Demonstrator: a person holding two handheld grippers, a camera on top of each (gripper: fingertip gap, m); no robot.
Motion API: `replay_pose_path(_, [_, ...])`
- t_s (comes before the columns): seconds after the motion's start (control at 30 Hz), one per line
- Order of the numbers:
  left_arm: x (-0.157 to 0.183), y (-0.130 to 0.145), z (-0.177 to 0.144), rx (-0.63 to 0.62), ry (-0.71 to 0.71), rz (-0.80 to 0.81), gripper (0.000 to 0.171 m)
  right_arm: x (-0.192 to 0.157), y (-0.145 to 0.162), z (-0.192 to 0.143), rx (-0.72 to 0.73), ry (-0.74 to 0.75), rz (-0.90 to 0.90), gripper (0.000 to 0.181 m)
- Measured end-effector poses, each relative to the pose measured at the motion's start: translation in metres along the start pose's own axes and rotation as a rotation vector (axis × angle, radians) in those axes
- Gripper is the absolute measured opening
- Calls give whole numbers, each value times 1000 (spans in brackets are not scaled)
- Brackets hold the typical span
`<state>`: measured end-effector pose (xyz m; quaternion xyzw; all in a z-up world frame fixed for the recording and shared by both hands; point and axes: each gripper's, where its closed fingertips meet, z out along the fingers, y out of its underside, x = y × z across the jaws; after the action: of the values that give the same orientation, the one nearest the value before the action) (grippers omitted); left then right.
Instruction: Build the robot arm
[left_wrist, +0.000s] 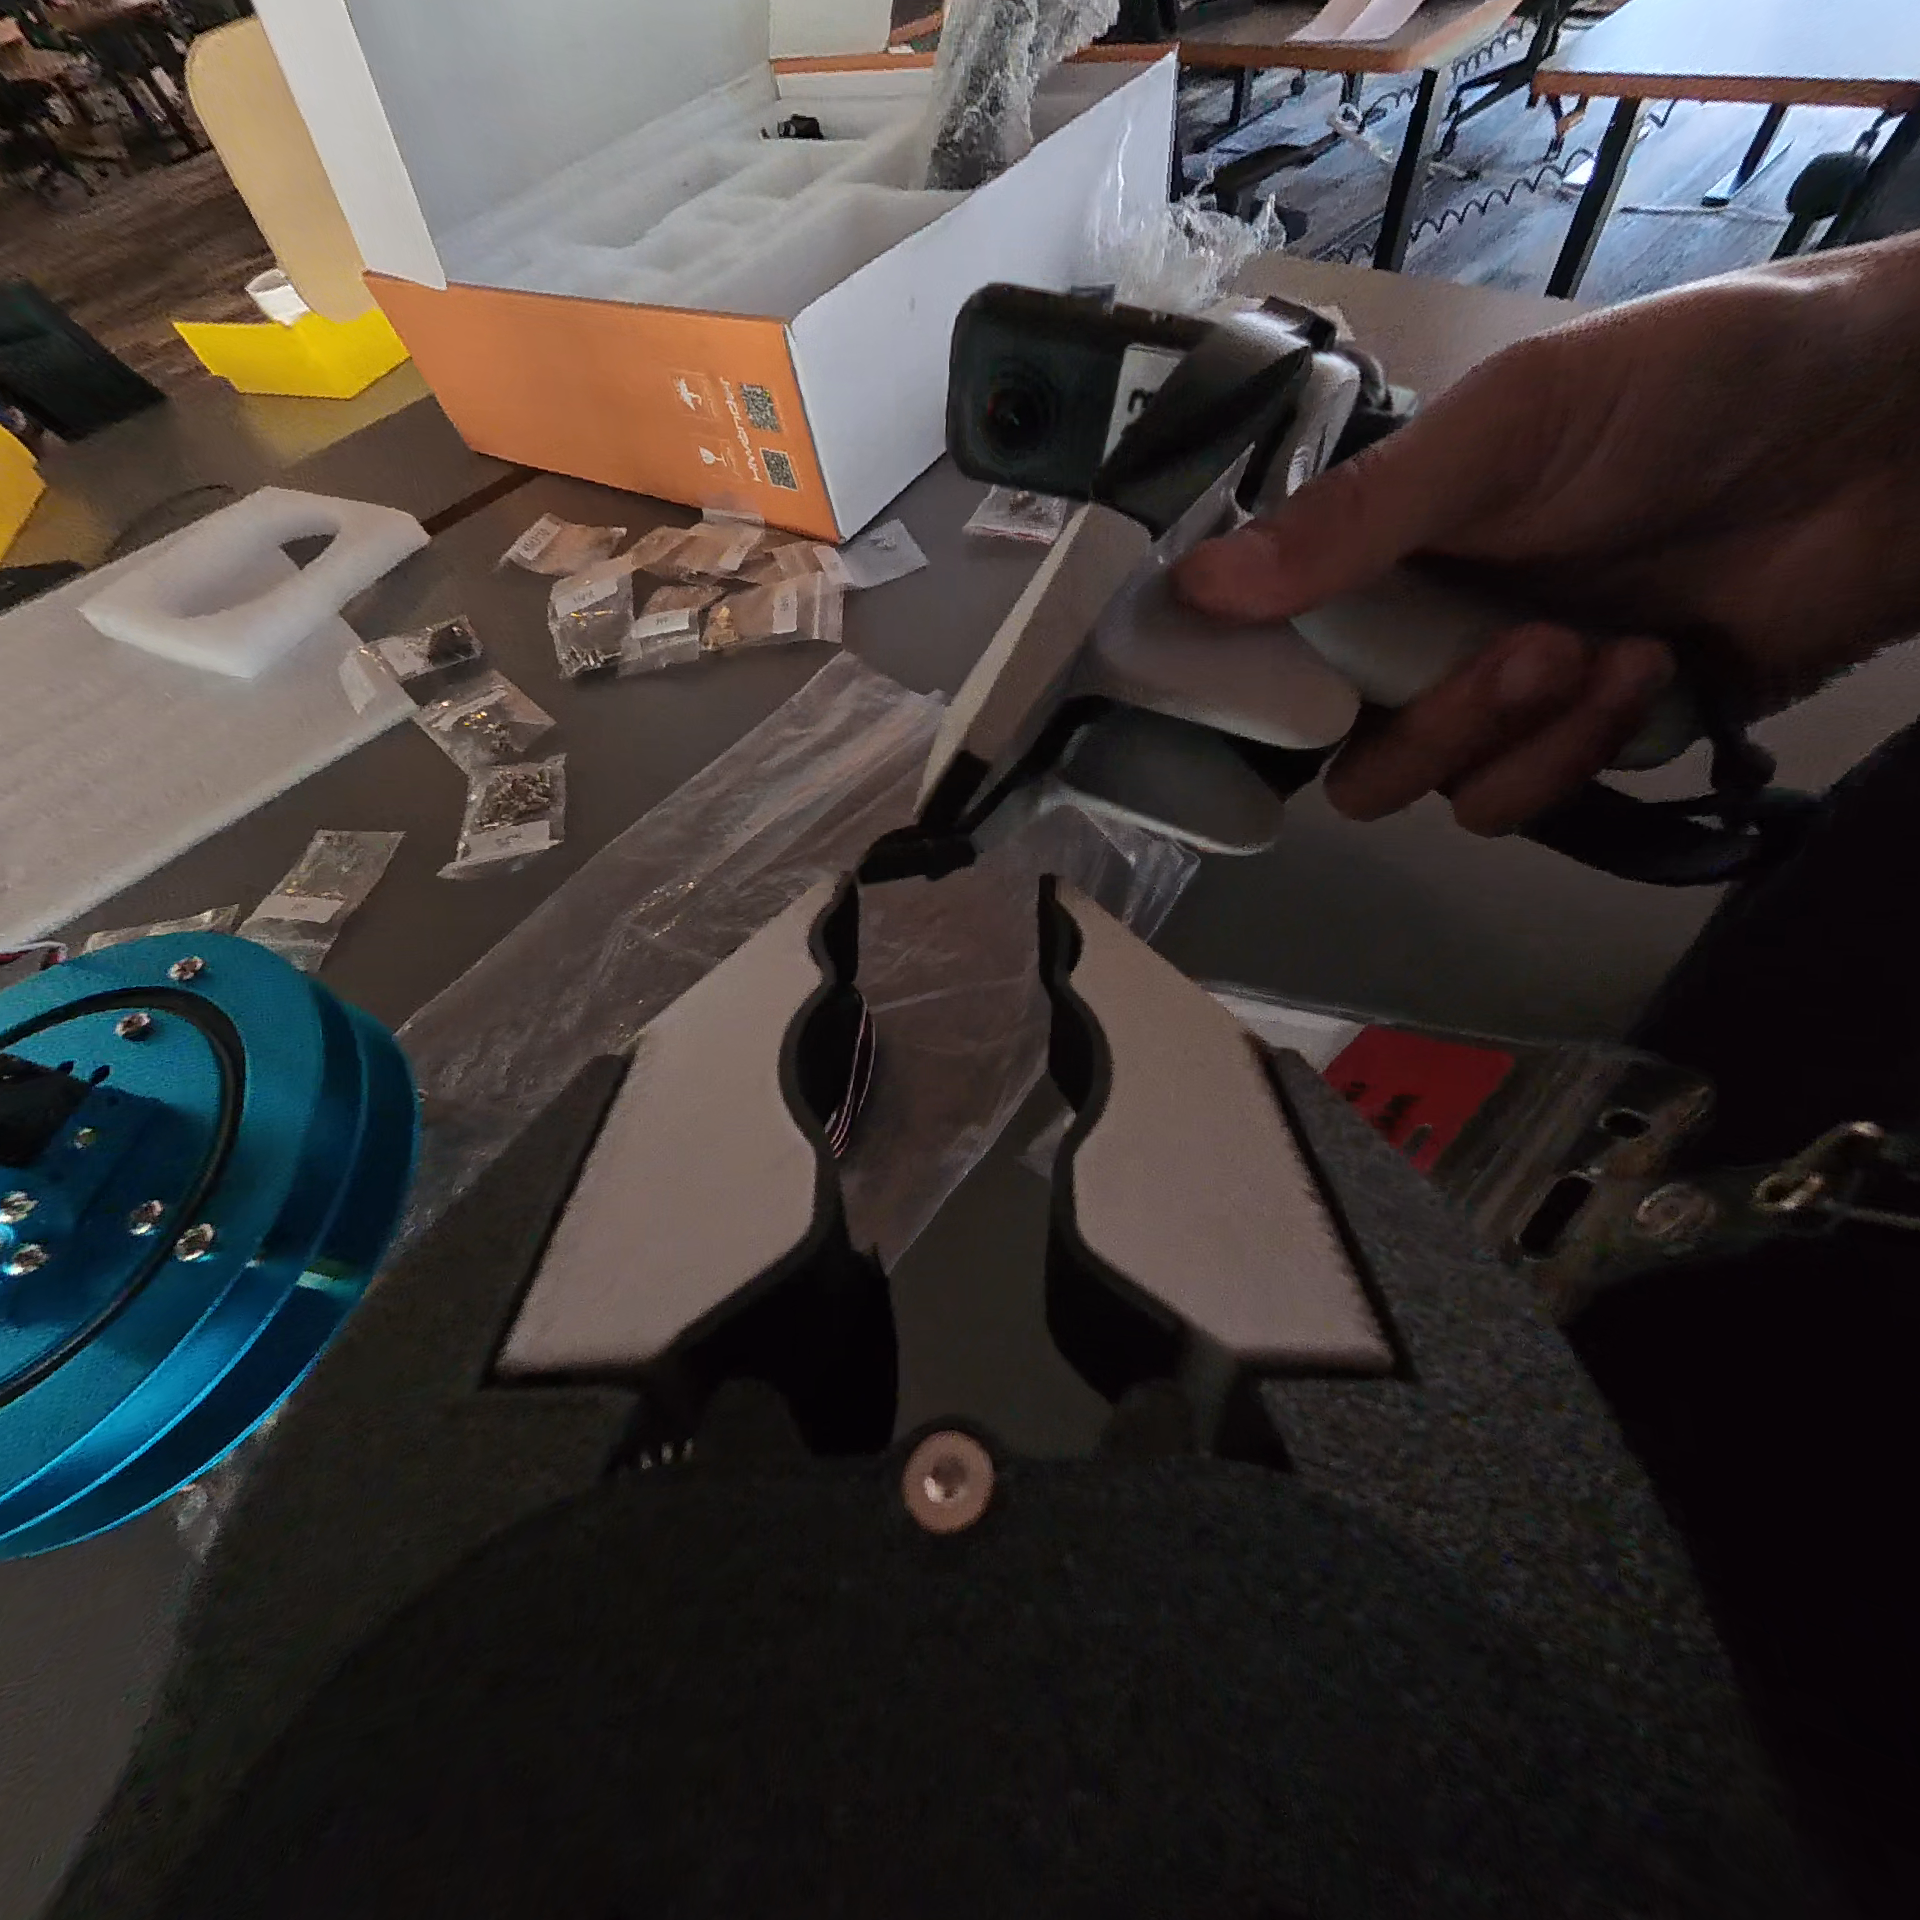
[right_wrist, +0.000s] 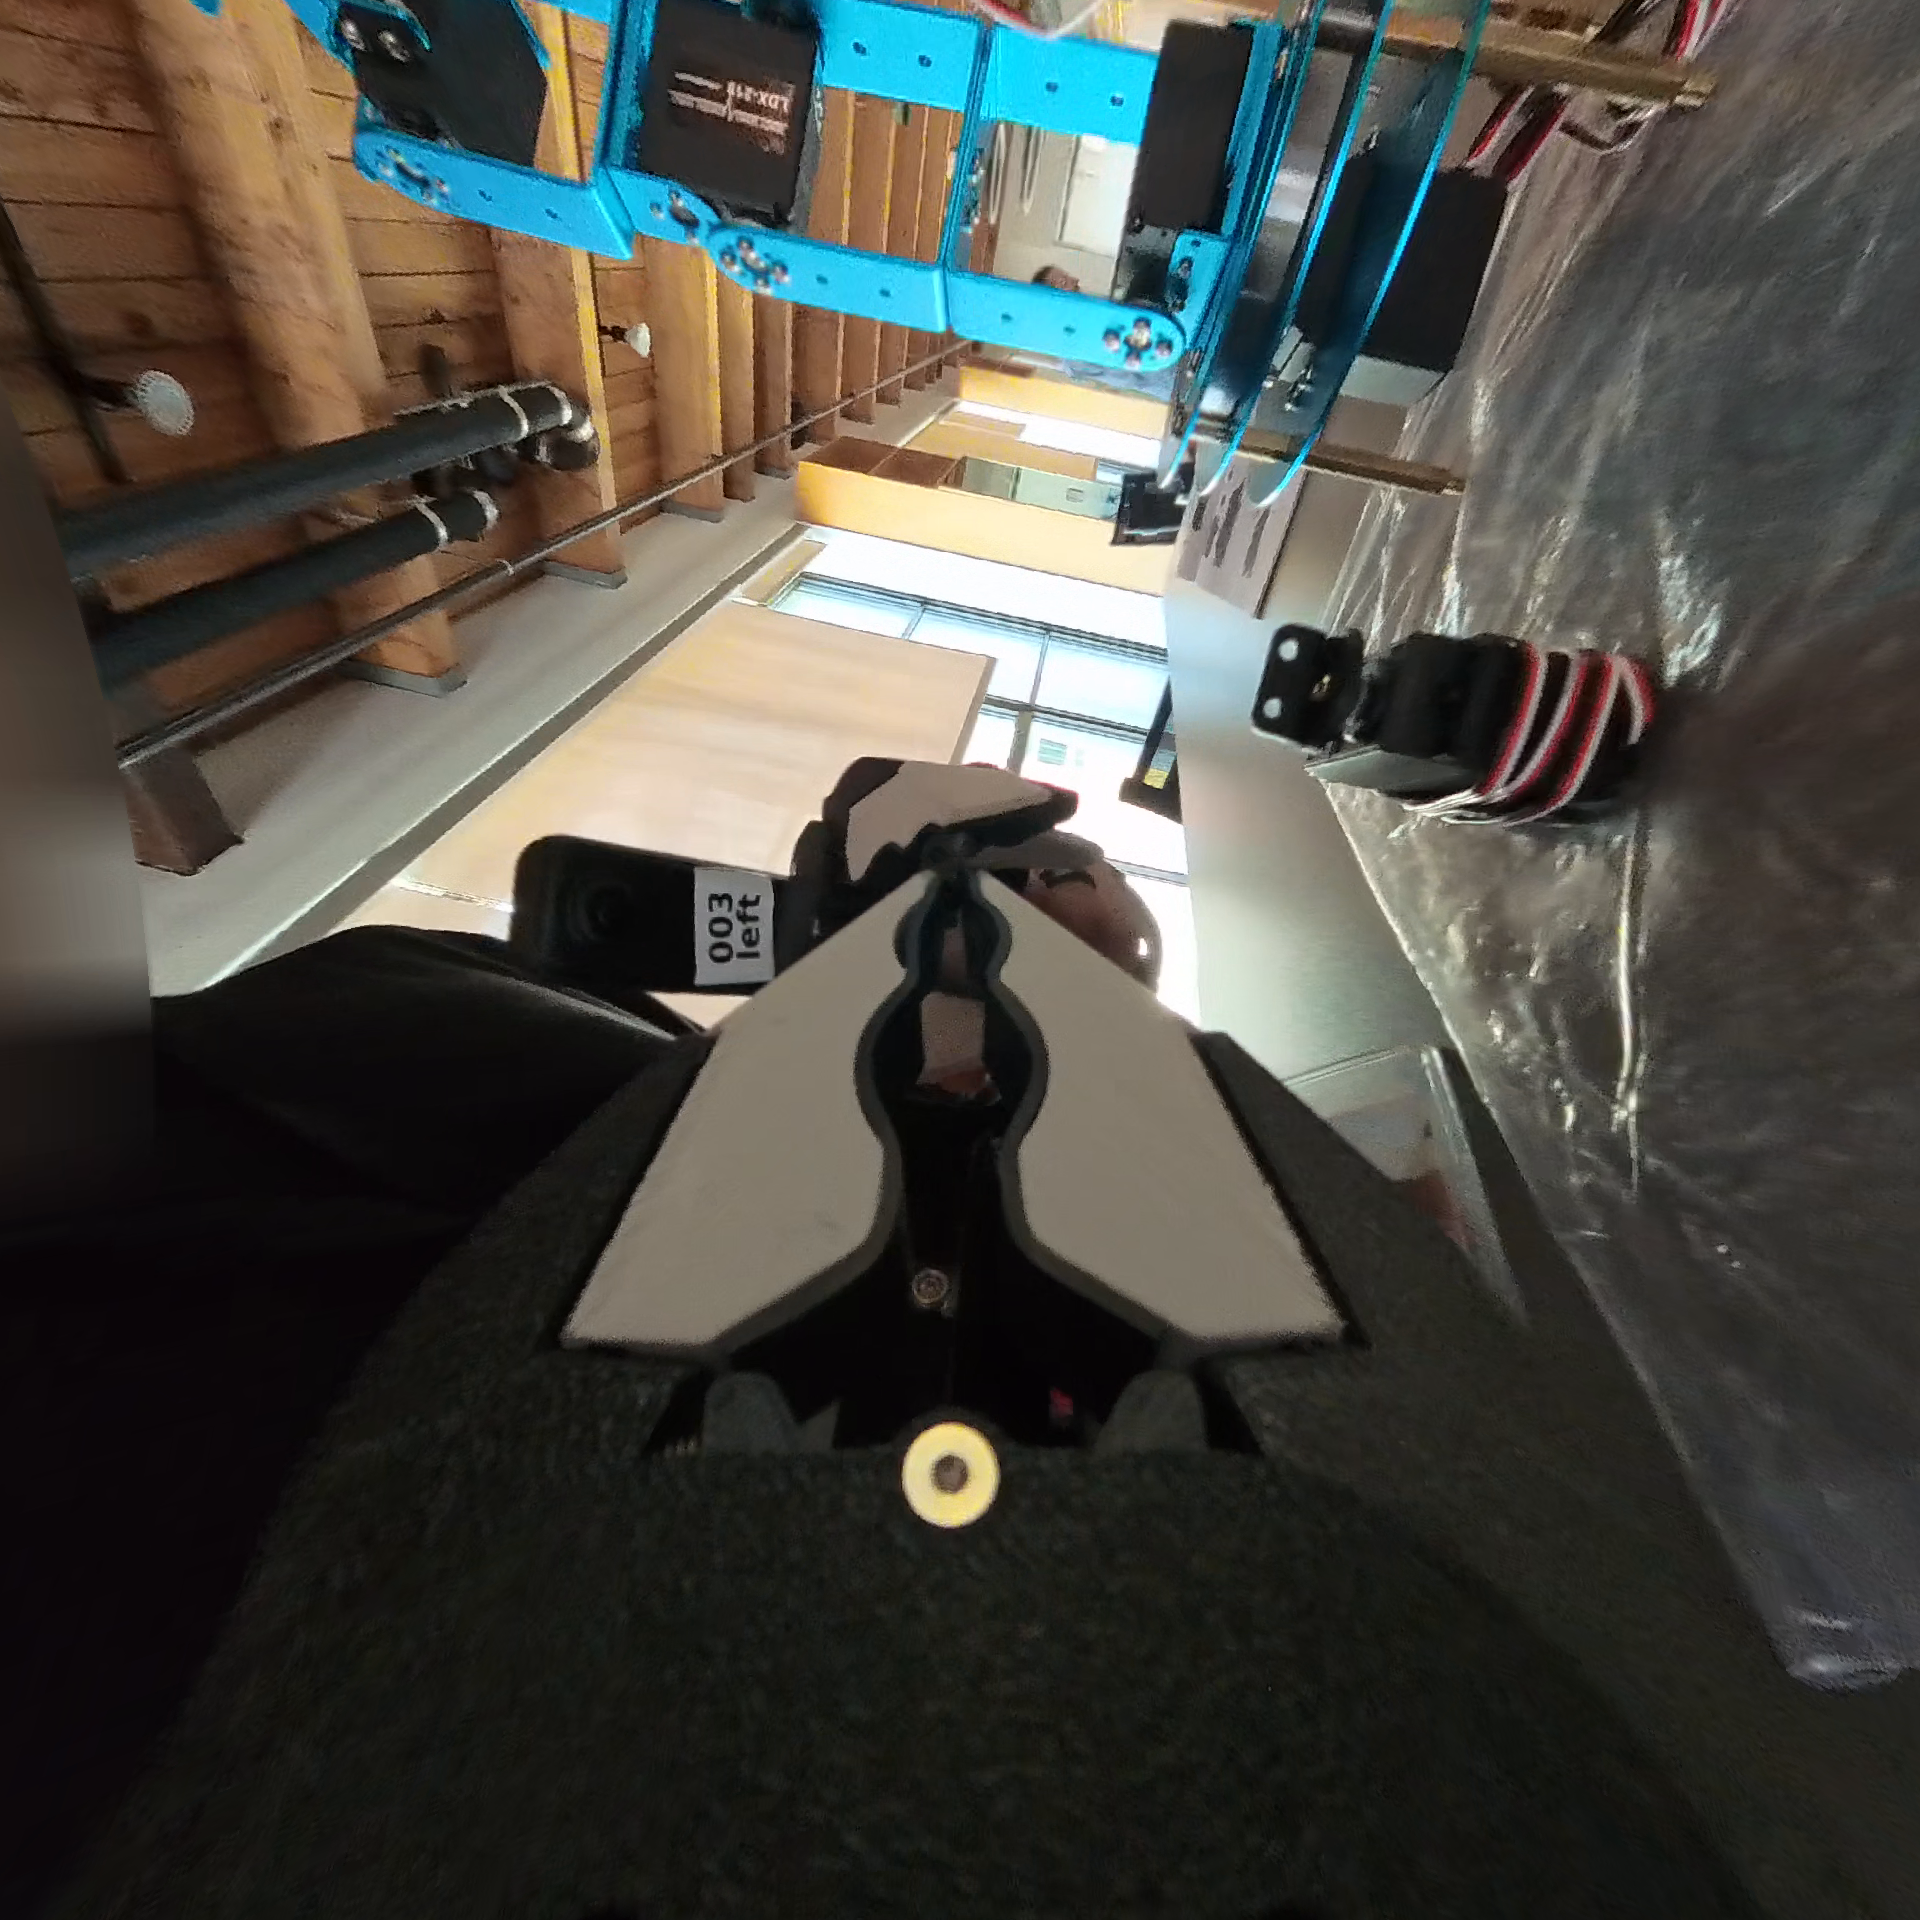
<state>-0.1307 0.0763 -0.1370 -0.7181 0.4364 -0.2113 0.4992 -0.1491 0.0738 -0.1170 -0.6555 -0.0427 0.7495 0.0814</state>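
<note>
My left gripper (left_wrist: 948, 909) is open and empty, low over a clear plastic bag (left_wrist: 727, 862) on the grey table. A small black servo with red, white and black wires (left_wrist: 850, 1070) shows in the gap, partly hidden by the left finger. My right gripper (left_wrist: 920, 836), held by a hand (left_wrist: 1610, 499), points down with its tips just beyond my left fingertips, touching the bag. In the right wrist view the right gripper (right_wrist: 948, 883) is shut with nothing visible between its tips. The servo (right_wrist: 1455, 717) lies on the bag (right_wrist: 1714, 727).
A blue round metal base (left_wrist: 156, 1195) stands at the near left; its blue bracket arm (right_wrist: 790, 208) rises above. An open orange and white box (left_wrist: 644, 384), a white foam block (left_wrist: 239, 582) and several small screw bags (left_wrist: 665, 603) lie behind. A red-carded packet (left_wrist: 1423, 1081) lies at the right. My two grippers' fingertips are within a few centimetres of each other.
</note>
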Motion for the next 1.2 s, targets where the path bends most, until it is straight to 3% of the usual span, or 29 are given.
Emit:
replay_pose_path(0.17, [-6, -4, -5, 23, -25, 10, 9, -4, 2, 0, 20, -10, -24, 1])
replay_pose_path(0.23, [-6, -1, -4, 4, -37, 25, 12, 1, 3, 0, 11, 44, -61, 2])
replay_pose_path(0.33, [-4, 1, -2, -4, -34, 17, 32, 4, 0, -3, 27, 65, -62, 2])
replay_pose_path(0.47, [-5, -1, 4, 2, -46, -22, 31, 9, -2, -5, 62, 88, -67, 2])
replay_pose_path(0.73, [-5, -5, 5, 27, -82, -22, 8, 4, -8, -9, 118, 59, -84, 2])
replay_pose_path(0.87, [-1, 0, 7, -2, -41, -10, 7, 9, -6, -13, 72, 132, -213, 4])
replay_pose_path(1.0, [0, 7, 12, -37, -18, -10, 5, 14, -8, -20, 64, 138, -211, 2])
replay_pose_path(1.2, [6, 14, 20, -74, 0, 36, 0, 41, -3, -34, 1, 274, -259, 7])
